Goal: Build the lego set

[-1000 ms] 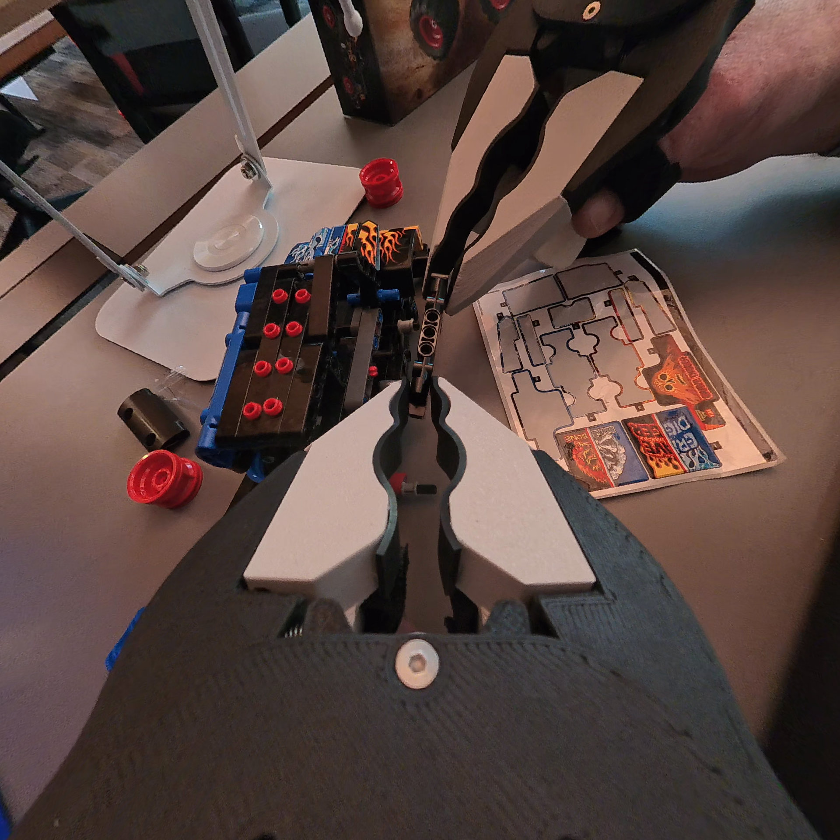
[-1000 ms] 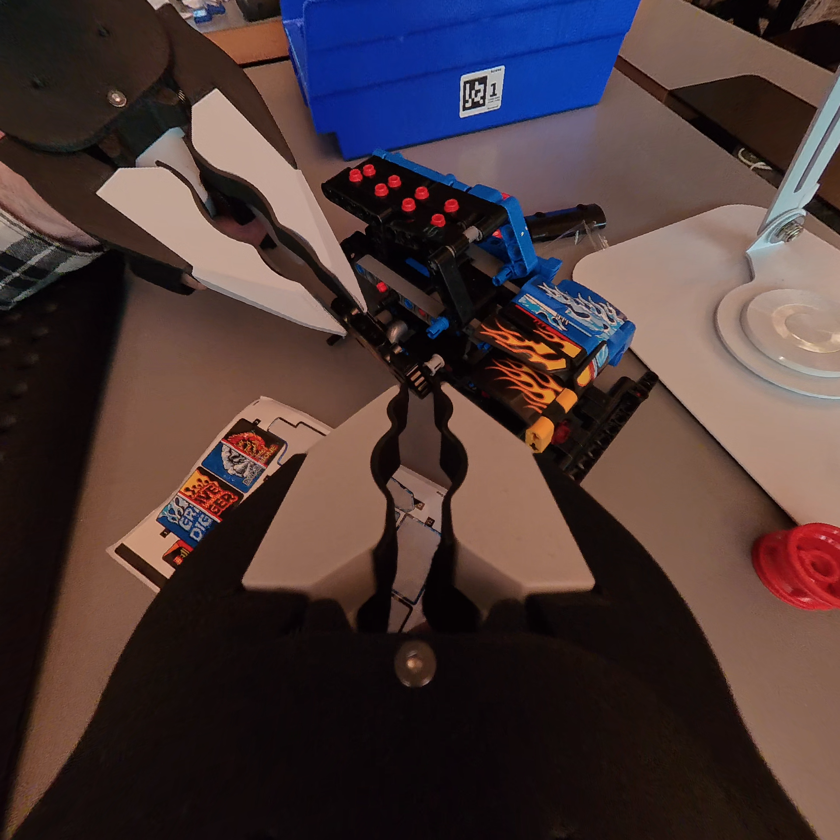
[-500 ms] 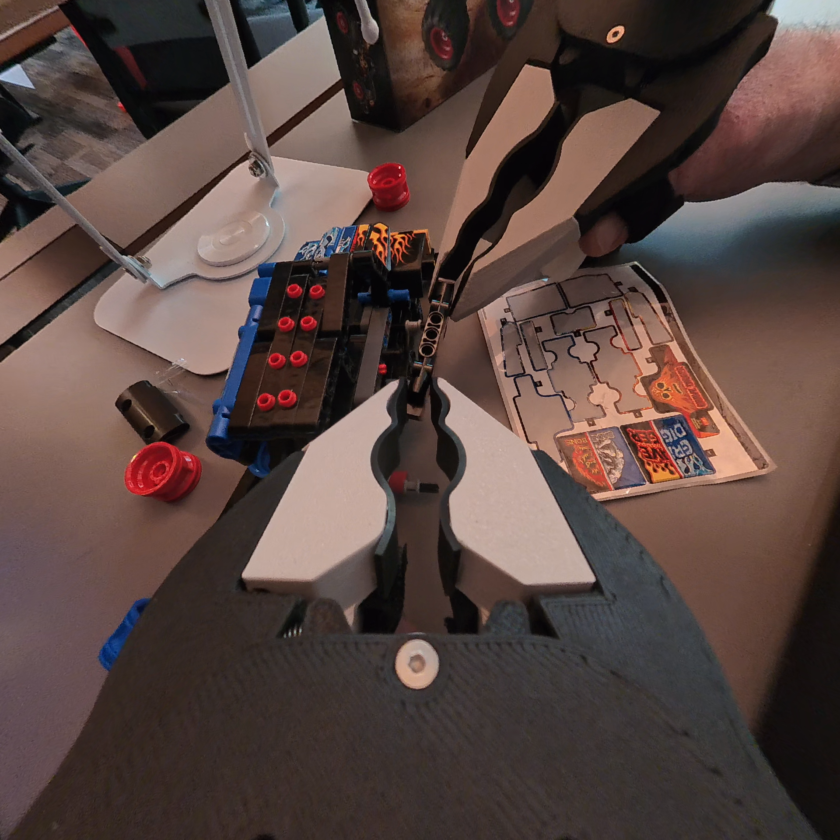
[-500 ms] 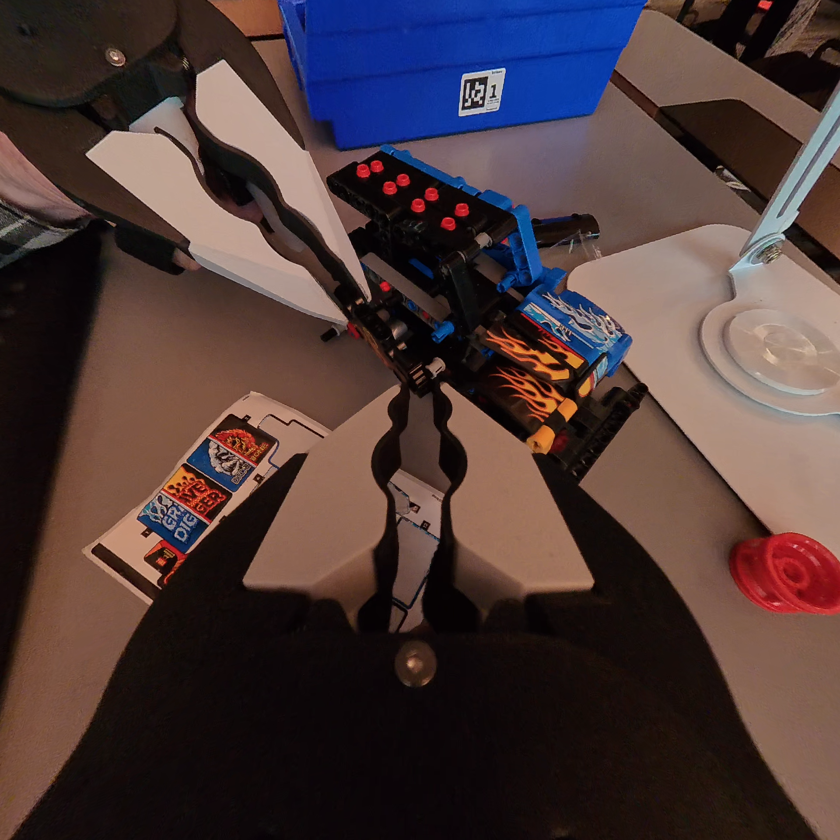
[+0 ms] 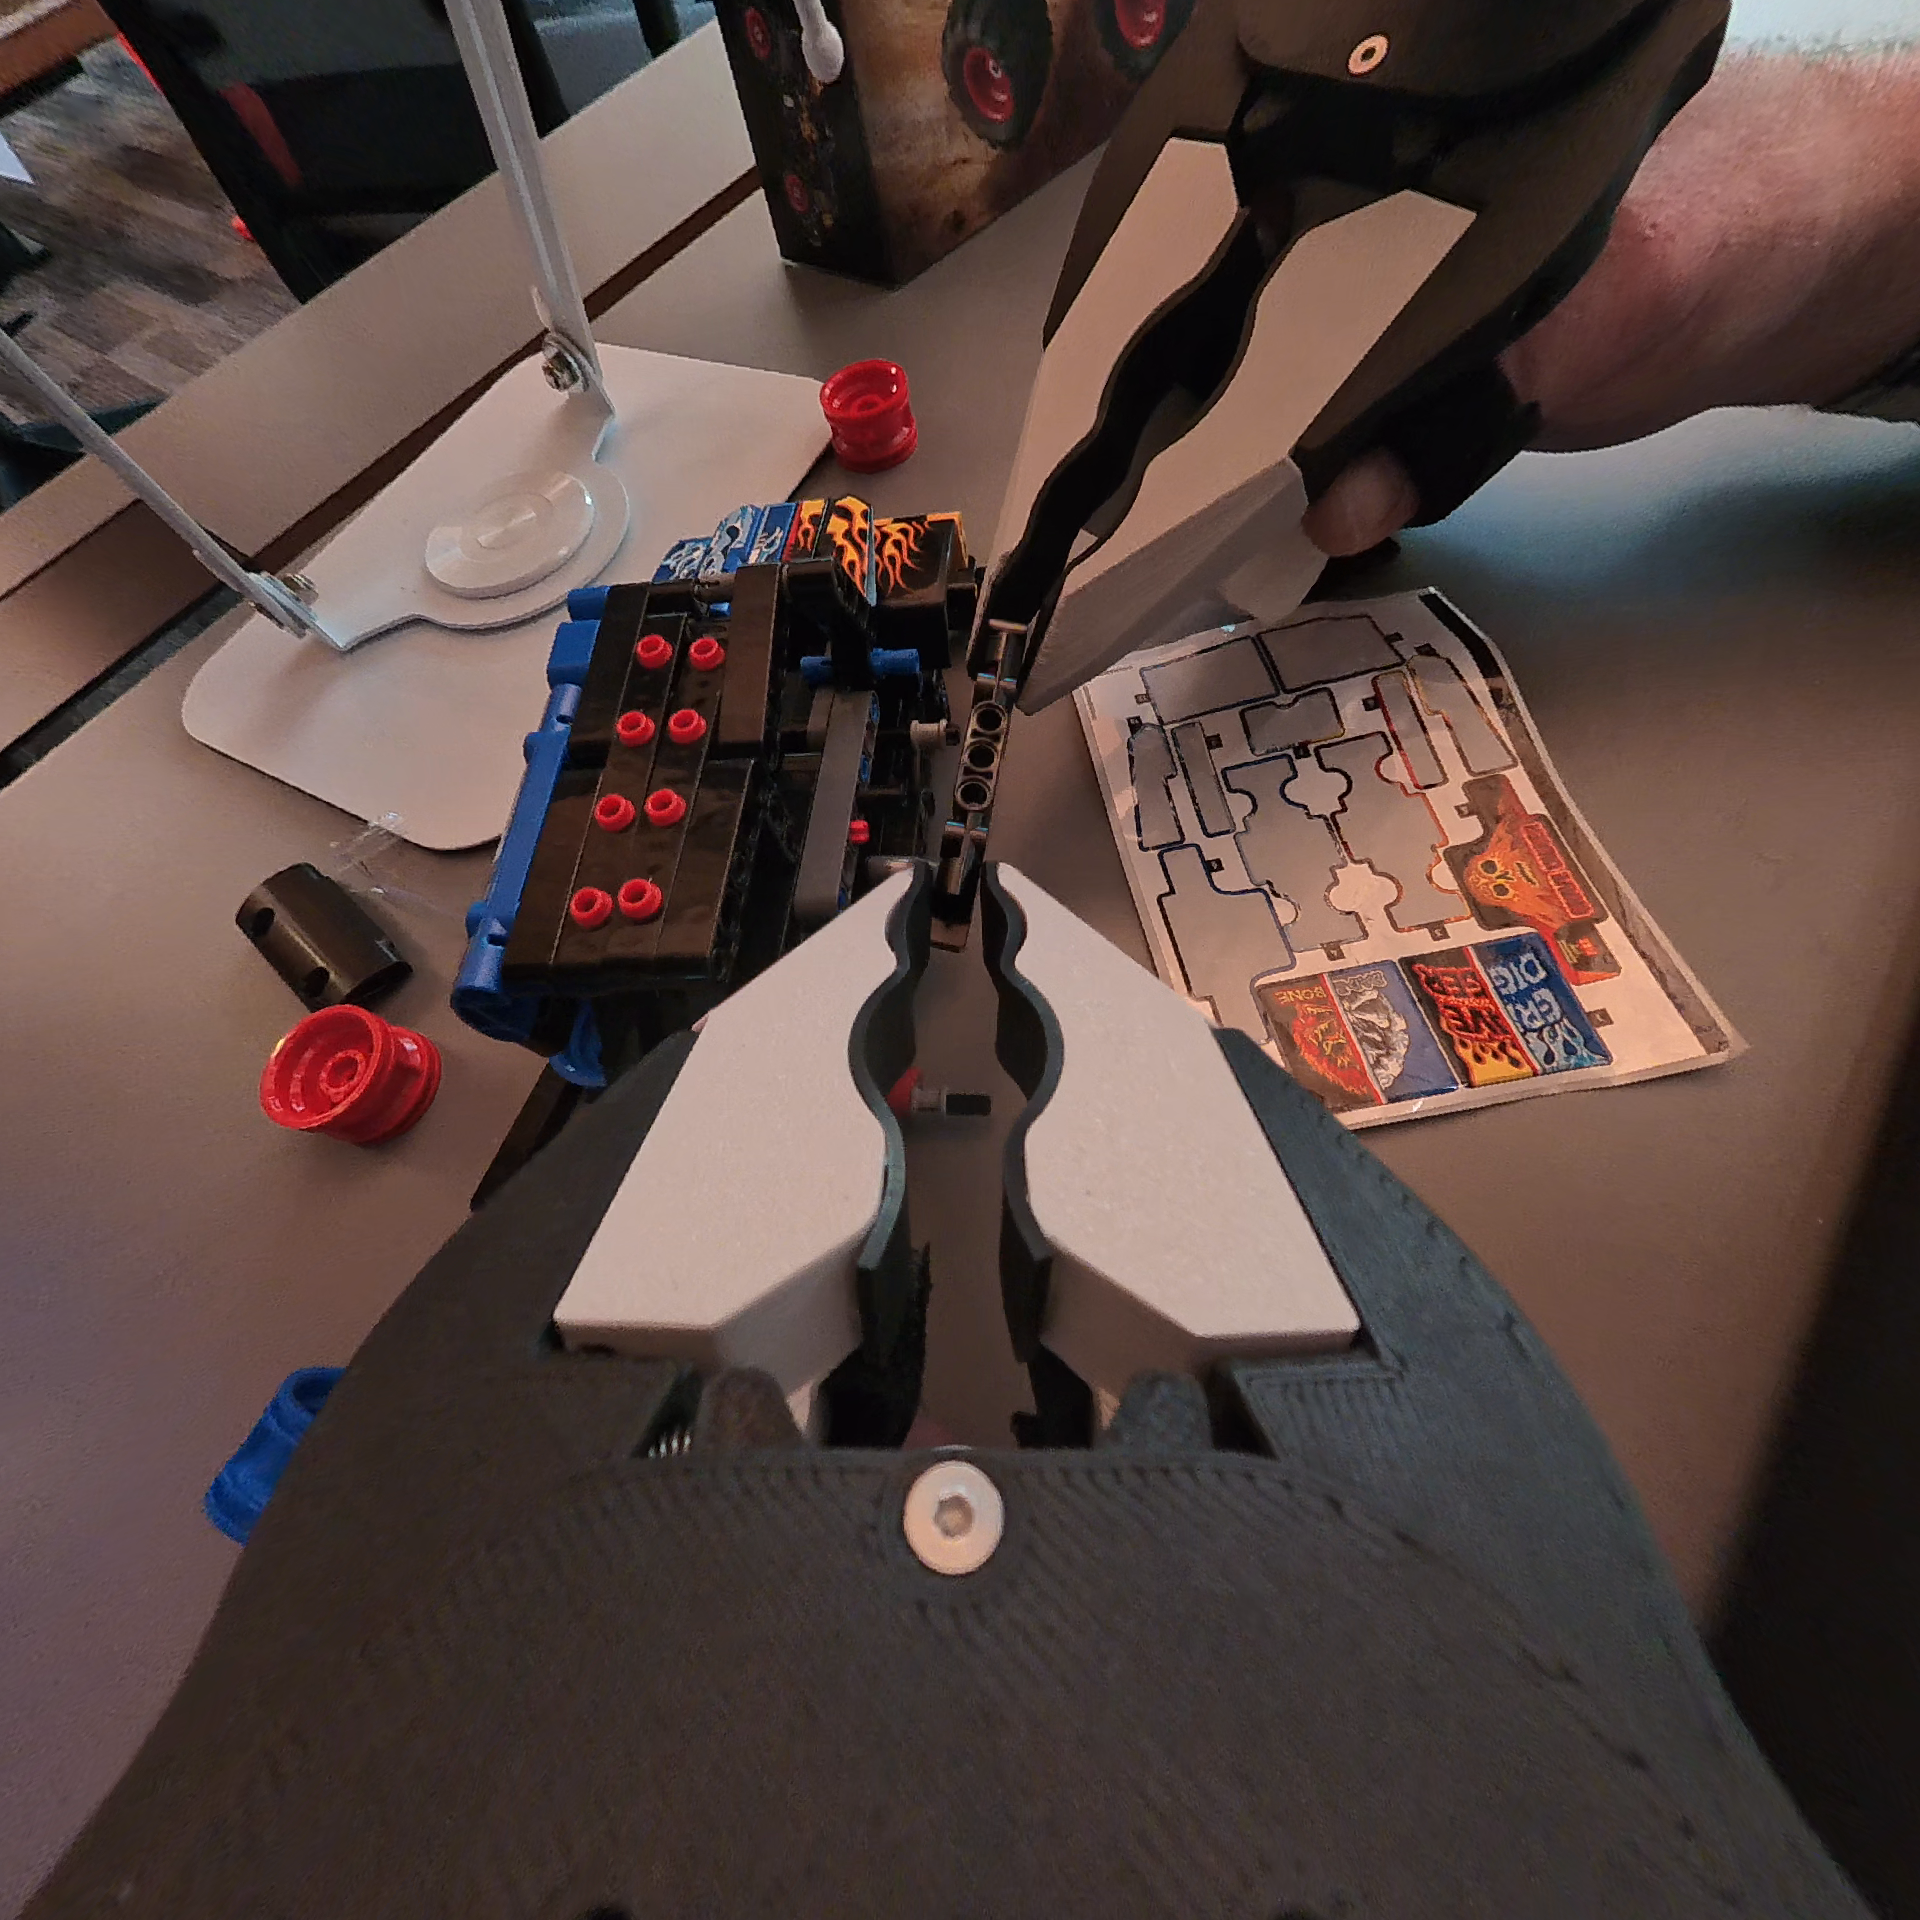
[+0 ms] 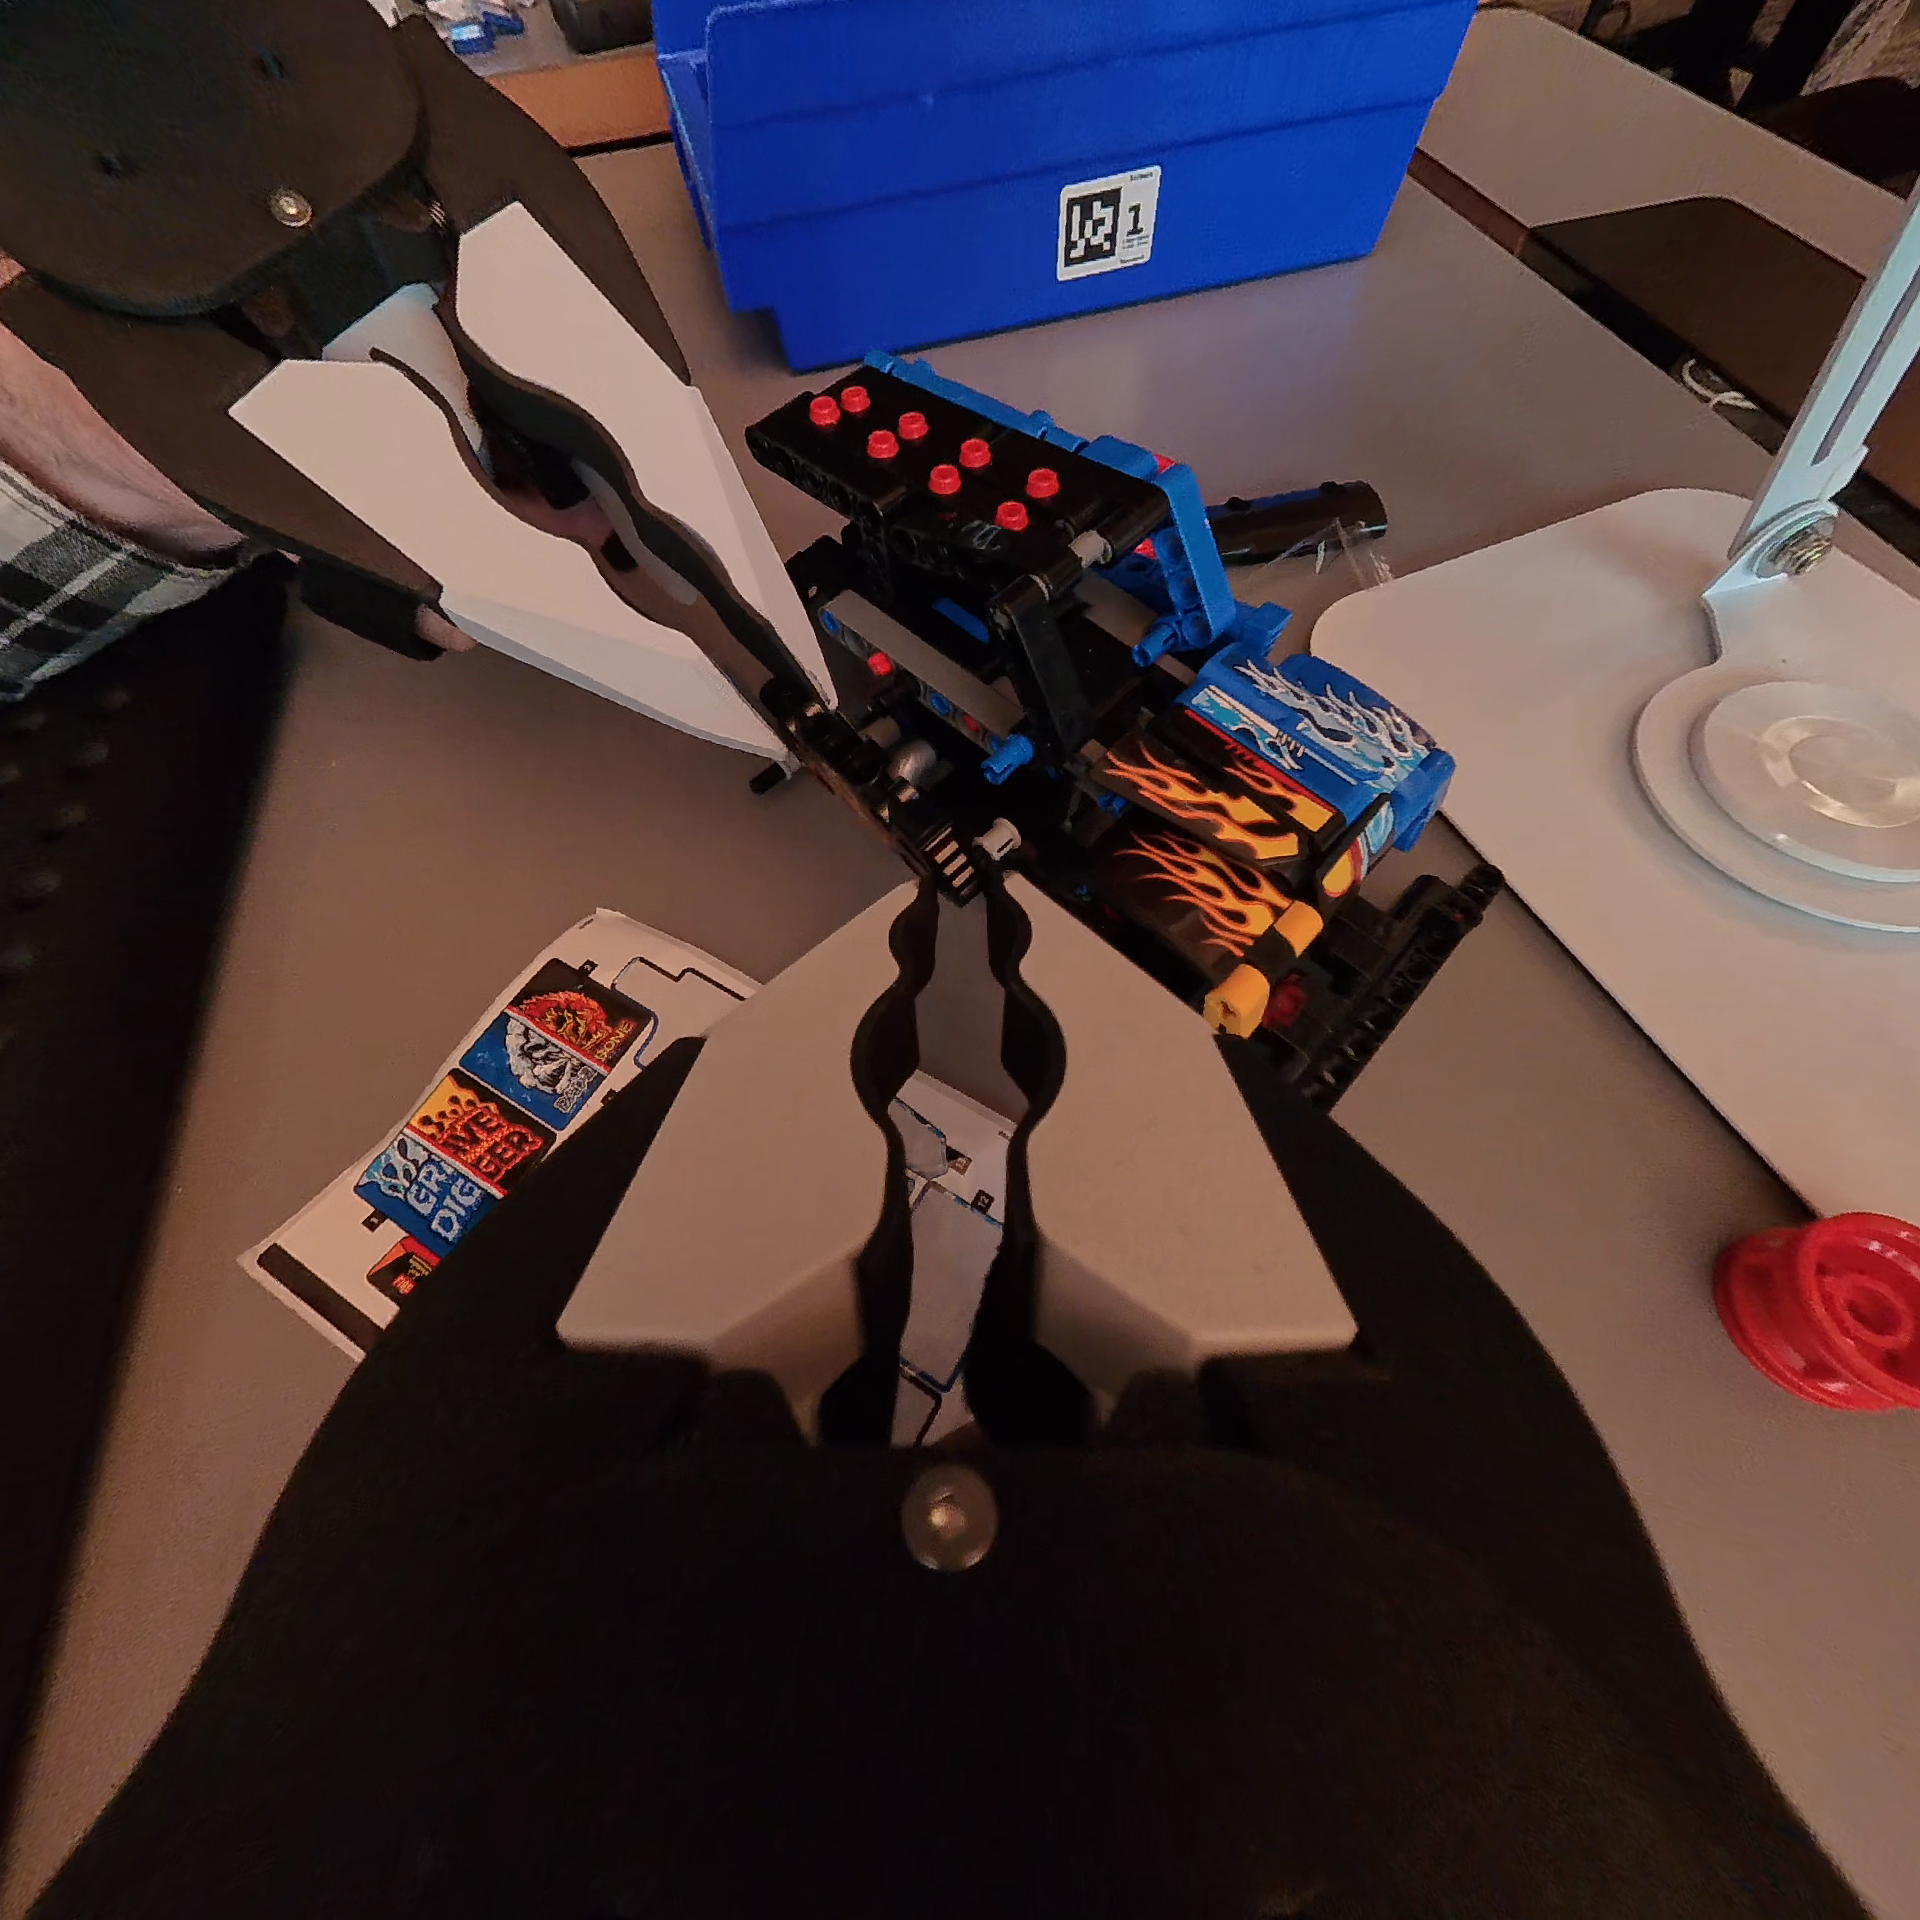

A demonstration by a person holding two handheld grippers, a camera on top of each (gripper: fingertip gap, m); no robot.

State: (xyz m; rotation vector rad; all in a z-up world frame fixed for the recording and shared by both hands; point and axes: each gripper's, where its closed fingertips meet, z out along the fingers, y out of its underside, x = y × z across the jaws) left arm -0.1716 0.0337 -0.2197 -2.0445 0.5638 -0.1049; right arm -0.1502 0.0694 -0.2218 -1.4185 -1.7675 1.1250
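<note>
The lego model [image 5: 717,790], a black and blue vehicle body with eight red studs on top and flame-printed panels at one end, sits mid-bench beside the white stand base [image 5: 488,623]; its underside and far flank are hidden. Its long axis runs from the left gripper [image 5: 951,899] toward the right gripper [image 6: 956,883], flame end toward the right. A black holed beam [image 5: 977,758] along the model's sticker-side edge is pinched at opposite ends: the left fingers [image 5: 790,1091] are closed on the near end, the right fingers [image 6: 1164,1153] closed on the end by the flames. The contact points themselves are hard to make out. Two loose red wheel hubs [image 5: 348,1070] [image 5: 868,410] are visible, one black cylinder [image 5: 317,935], and one sticker sheet [image 5: 1382,862], partly covered by the right gripper. A blue bin [image 6: 1039,156] is cut off at the frame's top. A blue piece [image 5: 260,1444] at the near edge is half hidden.
</note>
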